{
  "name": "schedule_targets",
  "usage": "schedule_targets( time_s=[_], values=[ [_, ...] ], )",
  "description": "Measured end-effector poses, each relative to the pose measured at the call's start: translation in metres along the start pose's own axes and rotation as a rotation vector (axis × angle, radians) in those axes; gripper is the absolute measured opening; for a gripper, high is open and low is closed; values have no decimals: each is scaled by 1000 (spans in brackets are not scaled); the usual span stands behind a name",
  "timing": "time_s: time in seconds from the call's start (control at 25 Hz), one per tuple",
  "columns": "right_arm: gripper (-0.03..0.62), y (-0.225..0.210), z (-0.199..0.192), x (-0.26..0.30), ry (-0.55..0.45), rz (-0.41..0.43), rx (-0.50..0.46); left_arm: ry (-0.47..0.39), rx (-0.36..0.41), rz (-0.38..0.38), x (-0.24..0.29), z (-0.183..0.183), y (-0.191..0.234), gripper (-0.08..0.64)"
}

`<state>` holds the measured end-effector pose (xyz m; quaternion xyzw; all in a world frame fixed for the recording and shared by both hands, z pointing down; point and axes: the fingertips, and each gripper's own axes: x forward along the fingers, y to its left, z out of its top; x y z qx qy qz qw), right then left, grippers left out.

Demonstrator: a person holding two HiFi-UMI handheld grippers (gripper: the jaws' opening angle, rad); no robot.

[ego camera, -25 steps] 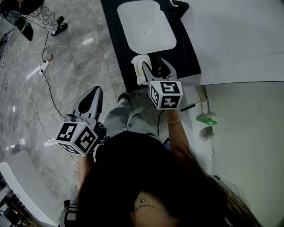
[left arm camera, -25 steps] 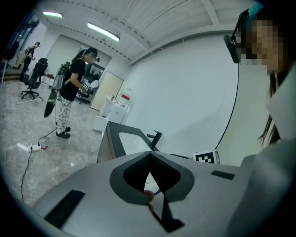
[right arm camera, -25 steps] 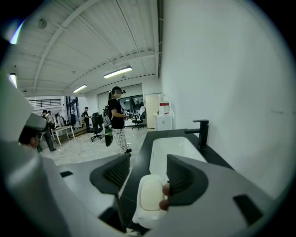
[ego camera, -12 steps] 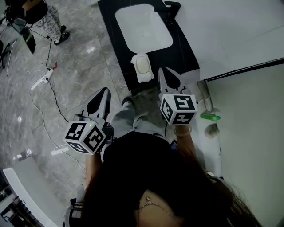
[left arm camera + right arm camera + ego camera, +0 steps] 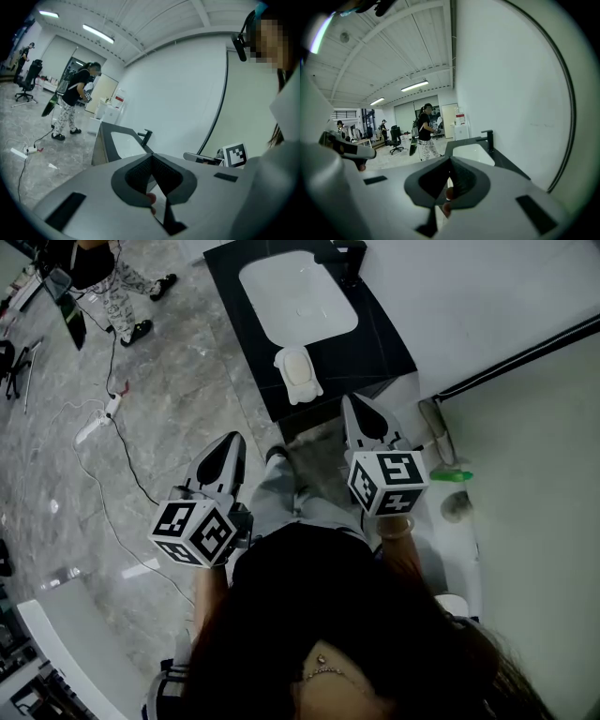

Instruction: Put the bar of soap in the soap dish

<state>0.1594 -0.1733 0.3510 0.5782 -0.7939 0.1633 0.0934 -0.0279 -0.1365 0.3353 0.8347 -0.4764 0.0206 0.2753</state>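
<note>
Black bench (image 5: pixel 375 348) fills the top of the head view, with a white basin (image 5: pixel 298 296) sunk into it and a dark tap (image 5: pixel 343 253) at the basin's far side. The bar of soap (image 5: pixel 298 369) lies in the white soap dish (image 5: pixel 305 396). The dish sits on the bench by its near edge, just in front of the basin. Neither gripper touches the soap or the dish.

The right gripper (image 5: pixel 357 405) hangs at the bench's near edge, near the dish and to its right, pointing toward the bench. Its fingers (image 5: pixel 464 180) have just been closing and meet at the tips with nothing between them. The left gripper (image 5: pixel 228 442) is over the grey marble floor (image 5: pixel 169 381), well apart from the dish on its left side, and points the same way. Its fingers (image 5: pixel 138 176) are pressed together too and hold nothing. Each gripper's marker cube faces up toward the head camera.

On the floor at the left, a white power strip (image 5: pixel 94 430) trails a dark cable. A person in patterned trousers (image 5: pixel 120 292) stands beyond it.
</note>
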Motion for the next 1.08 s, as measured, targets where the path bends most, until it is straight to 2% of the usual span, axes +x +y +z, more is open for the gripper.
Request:
schedule_targets(
  time_s=[0.4,1.08],
  values=[
    [18,5,-2,-30,-13,-1,-60,-10,22,-1,-16,-13,-25,2],
    [18,12,-7,-46,-26,15,-68,-28,28,-1,-20,-23,-32,2]
  ],
)
